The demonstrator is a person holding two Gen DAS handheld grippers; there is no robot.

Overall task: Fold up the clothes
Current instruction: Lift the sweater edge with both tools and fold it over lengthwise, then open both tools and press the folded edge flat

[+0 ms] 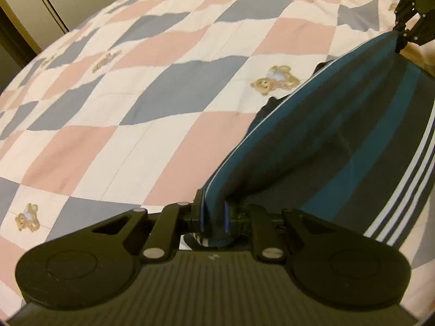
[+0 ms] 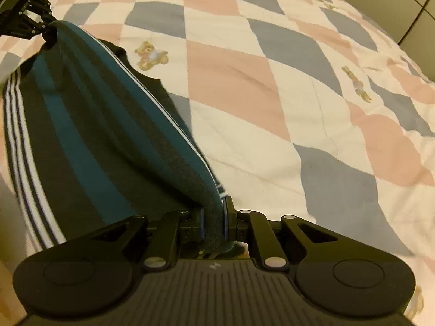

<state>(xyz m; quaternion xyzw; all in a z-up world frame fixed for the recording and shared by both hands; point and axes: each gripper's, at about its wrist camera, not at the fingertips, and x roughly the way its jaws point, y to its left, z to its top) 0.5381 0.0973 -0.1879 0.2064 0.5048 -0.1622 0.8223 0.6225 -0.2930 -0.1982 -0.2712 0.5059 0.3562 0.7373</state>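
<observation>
You held the left gripper low and level over the checked quilt, its two blue-padded fingers closed tight on a bunched corner of the striped garment. From that pinch the cloth, dark grey with teal bands and thin white stripes, ran up and away to your right, stretched between both tools and lifted off the bedding along its upper edge, while a darker part of it lay on the quilt beneath, just beside a printed teddy bear. At the far end of that span, in the left wrist view, your right gripper showed at the top right corner, tilted down toward the bed and clamped on the opposite corner. In the right wrist view it sat level as well, fingers shut on a grey fold of the garment, and your left gripper appeared small at the upper left with the fabric gathered in its grasp.
</observation>
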